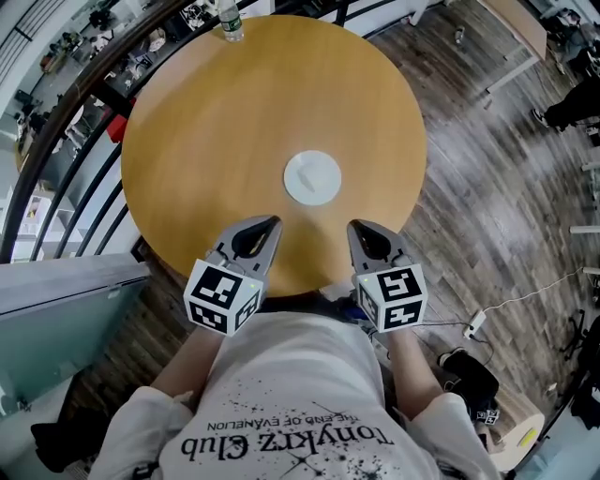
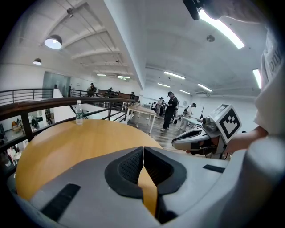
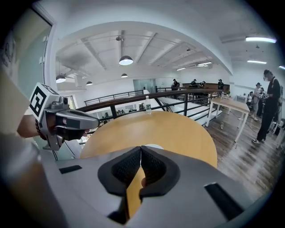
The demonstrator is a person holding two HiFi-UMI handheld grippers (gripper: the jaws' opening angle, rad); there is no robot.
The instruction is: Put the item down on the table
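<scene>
- White round flat disc (image 1: 312, 177) lies flat on the round wooden table (image 1: 234, 112) in the head view, a little nearer than its middle, with bare wood all round it.
- The left gripper (image 1: 265, 230) and the right gripper (image 1: 366, 237) hover over the near edge of the table, side by side. Both tips point toward the disc and both are apart from it.
- A clear plastic bottle (image 1: 229, 21) with a white cap stands upright at the far rim, well apart from the disc. What it holds cannot be made out.
- A dark metal railing (image 1: 56, 141) curves past the table's left side, and grey wood-plank floor (image 1: 469, 178) lies to the right.
- The person's white printed shirt (image 1: 291, 394) fills the bottom of this view.
- In the left gripper view, the dark ribbed pads (image 2: 129, 167) meet at the tips with nothing between them, and only the table top shows through the slit below.
- The bottle stands at the far left rim, just before the railing. The right gripper shows at the right, held in a hand.
- People stand by pale tables (image 2: 141, 110) in the background.
- In the right gripper view, the jaws are likewise pressed together and empty.
- A sliver of the disc (image 3: 154, 145) peeks just past the tips, resting on the table.
- The left gripper shows at the left, and the bottle stands at the far rim.
</scene>
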